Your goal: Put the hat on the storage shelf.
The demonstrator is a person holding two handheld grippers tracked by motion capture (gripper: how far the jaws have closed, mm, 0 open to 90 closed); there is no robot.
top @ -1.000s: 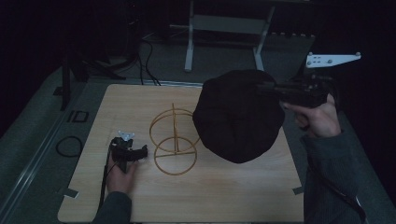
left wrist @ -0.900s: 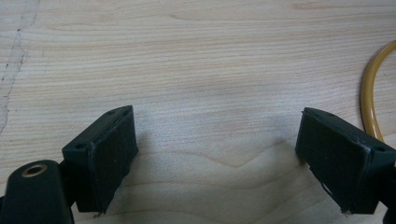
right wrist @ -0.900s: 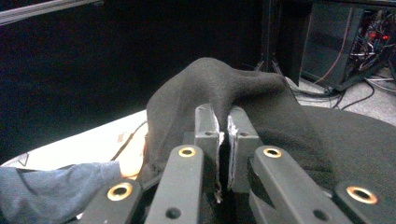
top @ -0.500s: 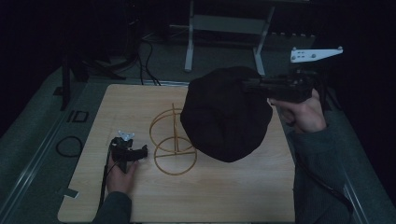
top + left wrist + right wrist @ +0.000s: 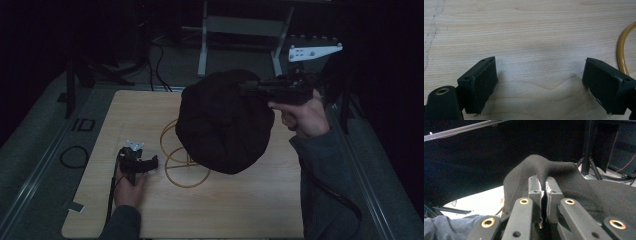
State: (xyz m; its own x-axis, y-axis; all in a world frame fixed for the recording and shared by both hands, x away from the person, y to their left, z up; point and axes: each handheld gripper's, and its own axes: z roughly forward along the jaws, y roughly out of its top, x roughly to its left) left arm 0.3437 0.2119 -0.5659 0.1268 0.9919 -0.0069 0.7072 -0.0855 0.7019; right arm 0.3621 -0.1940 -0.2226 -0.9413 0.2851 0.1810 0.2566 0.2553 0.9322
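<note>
The right gripper [image 5: 247, 89] pinches a black hat [image 5: 225, 127] above the counter [image 5: 240, 210] — the left gripper [image 5: 540, 82], jaws wide and empty, rests near the left edge beside a yellow wire stand [image 5: 175, 162].

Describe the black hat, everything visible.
The black hat is a soft, round, floppy cap of matte felt-like cloth, no markings visible. It hangs in the air above the table, its broad side toward the high camera, in front of the yellow wire stand. The right gripper is shut on a pinched fold at its upper edge; in the right gripper view the cloth bunches up around the closed jaws. Whether it touches the stand can't be told.
</note>
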